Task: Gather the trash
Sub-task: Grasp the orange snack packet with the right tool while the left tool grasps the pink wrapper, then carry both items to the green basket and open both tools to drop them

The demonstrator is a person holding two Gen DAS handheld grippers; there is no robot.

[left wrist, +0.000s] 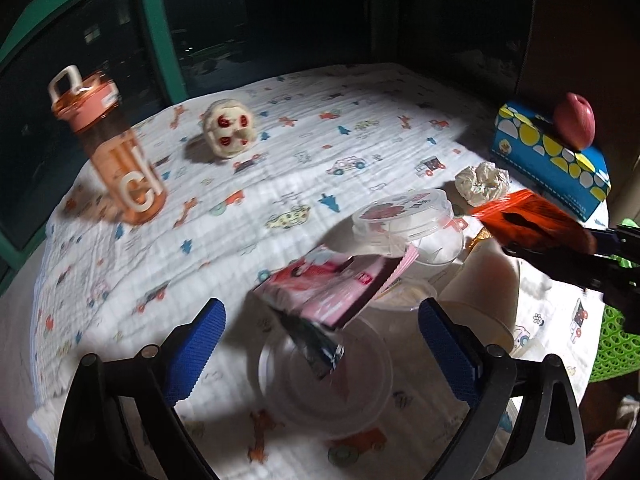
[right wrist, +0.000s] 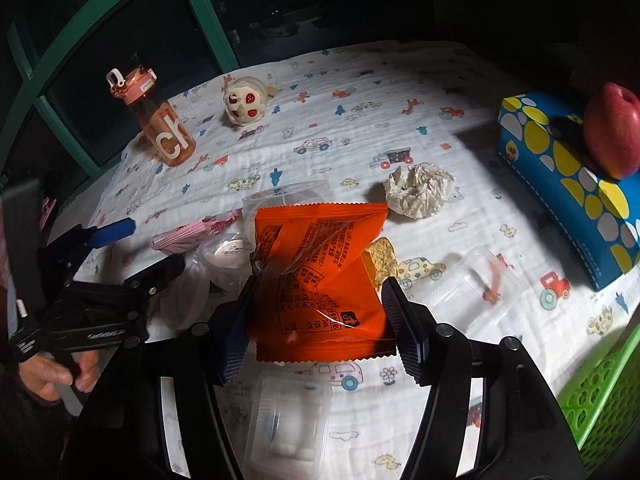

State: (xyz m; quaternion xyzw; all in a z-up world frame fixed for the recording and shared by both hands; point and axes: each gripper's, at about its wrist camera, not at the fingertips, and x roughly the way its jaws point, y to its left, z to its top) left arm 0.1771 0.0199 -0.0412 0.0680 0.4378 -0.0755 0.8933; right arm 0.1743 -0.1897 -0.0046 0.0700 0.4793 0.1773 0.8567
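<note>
My right gripper (right wrist: 316, 320) is shut on an orange snack wrapper (right wrist: 320, 280) and holds it above the table; the wrapper also shows at the right of the left wrist view (left wrist: 532, 224). My left gripper (left wrist: 320, 344) is open and empty, hovering over a clear plastic lid (left wrist: 324, 376), a dark torn wrapper (left wrist: 316, 340) and a pink packet (left wrist: 332, 288). A crumpled tissue (right wrist: 418, 188) lies beyond the orange wrapper. A clear blister pack (right wrist: 288, 420) lies below it. A clear cup (left wrist: 408, 220) stands behind the pink packet.
A green basket (right wrist: 600, 392) sits at the right edge. A blue tissue box (right wrist: 568, 184) with a red apple (right wrist: 612, 136) on it stands at the right. An orange bottle (left wrist: 120, 152) and a small plush toy (left wrist: 228, 128) stand at the far left. A cracker (right wrist: 382, 260) lies by the wrapper.
</note>
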